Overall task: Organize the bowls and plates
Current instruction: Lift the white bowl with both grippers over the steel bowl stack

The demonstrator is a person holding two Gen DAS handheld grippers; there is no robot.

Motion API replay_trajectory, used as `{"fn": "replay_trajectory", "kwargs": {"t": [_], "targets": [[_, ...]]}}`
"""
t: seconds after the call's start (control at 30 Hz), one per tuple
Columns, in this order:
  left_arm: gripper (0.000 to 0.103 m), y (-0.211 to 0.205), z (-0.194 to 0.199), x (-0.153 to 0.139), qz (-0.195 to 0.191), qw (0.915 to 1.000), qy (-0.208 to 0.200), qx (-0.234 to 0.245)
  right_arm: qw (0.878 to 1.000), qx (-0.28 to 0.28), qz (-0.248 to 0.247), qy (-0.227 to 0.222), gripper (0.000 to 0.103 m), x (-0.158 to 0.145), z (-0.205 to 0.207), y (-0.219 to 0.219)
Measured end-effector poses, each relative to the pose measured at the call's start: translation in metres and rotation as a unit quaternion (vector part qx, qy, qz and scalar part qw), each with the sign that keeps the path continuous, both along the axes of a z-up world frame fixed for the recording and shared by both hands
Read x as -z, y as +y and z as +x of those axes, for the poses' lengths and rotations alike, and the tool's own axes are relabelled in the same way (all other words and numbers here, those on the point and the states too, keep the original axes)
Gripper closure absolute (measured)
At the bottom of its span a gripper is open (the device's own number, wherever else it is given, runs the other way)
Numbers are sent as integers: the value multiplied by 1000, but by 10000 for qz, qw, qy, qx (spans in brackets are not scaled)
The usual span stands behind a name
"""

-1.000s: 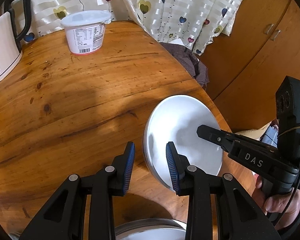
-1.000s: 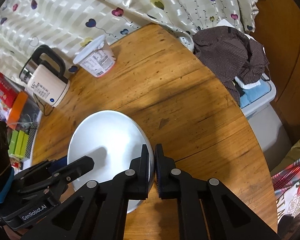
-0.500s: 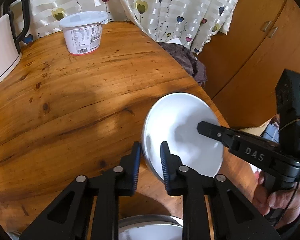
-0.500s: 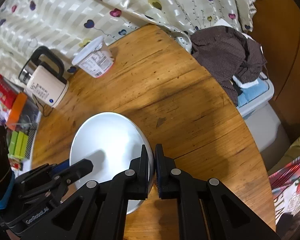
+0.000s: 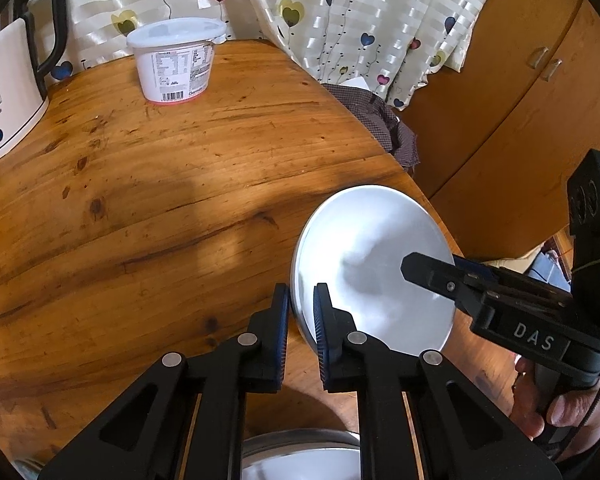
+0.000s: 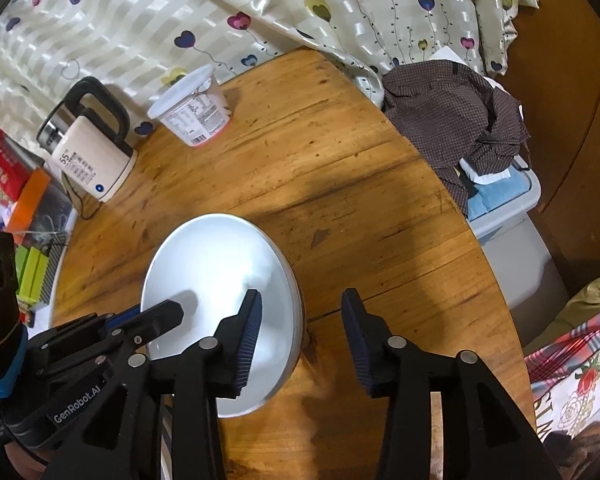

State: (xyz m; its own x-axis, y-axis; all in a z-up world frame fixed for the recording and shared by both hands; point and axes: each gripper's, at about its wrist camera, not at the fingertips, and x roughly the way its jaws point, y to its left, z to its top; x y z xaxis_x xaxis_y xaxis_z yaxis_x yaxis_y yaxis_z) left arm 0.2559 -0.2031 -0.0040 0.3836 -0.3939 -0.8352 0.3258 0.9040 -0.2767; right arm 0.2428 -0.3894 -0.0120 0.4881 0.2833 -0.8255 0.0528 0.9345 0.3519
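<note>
A white plate (image 5: 372,256) hangs tilted above the wooden table (image 5: 160,200), near its right edge. My left gripper (image 5: 302,316) is closing on the plate's near-left rim, and its blue pads pinch that rim. In the right wrist view the same plate (image 6: 212,264) sits left of centre. My right gripper (image 6: 302,312) is opening there. The plate's right rim stands between its fingers, and neither pad presses on it. Part of another light dish with a grey rim (image 5: 300,456) shows below my left gripper.
A white lidded tub (image 5: 174,64) and a cream kettle (image 5: 8,92) stand at the table's far side by the heart-print curtain. A dark checked cloth (image 6: 456,120) lies on a plastic bin (image 6: 508,208) off the table's right edge. A wooden cabinet (image 5: 520,100) is beyond.
My left jaws came together on the plate's rim. My right jaws, shut on the opposite rim before, have opened. The plate has hardly moved.
</note>
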Motion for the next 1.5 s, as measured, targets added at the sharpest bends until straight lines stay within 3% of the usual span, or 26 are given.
{"fn": "replay_trajectory", "kwargs": {"t": [0.2, 0.27, 0.47, 0.77, 0.93, 1.03, 1.13, 1.5], "targets": [[90, 2, 1, 1, -45, 10000, 49, -36, 10000, -34, 0, -7, 62, -1, -5, 2], [90, 2, 0, 1, -56, 10000, 60, -42, 10000, -51, 14, -13, 81, 0, -5, 3], [89, 3, 1, 1, -96, 9999, 84, -61, 10000, -65, 32, -55, 91, -3, -6, 4], [87, 8, -1, 1, -230, 9996, 139, -64, 9999, -50, 122, 6, 88, -4, -4, 2], [78, 11, -2, 1, -308, 9993, 179, -60, 9998, -39, 154, 87, 80, -4, -8, 4], [78, 11, -3, 2, -295, 9994, 166, -43, 9998, -80, 153, 76, 81, -4, -8, 6], [78, 11, -4, 0, -316, 9994, 112, -9, 9998, -84, 194, 50, 87, -4, -8, 7], [78, 14, -7, -9, -286, 9996, -7, -38, 9999, -93, 139, -18, 89, -13, -10, 12]]}}
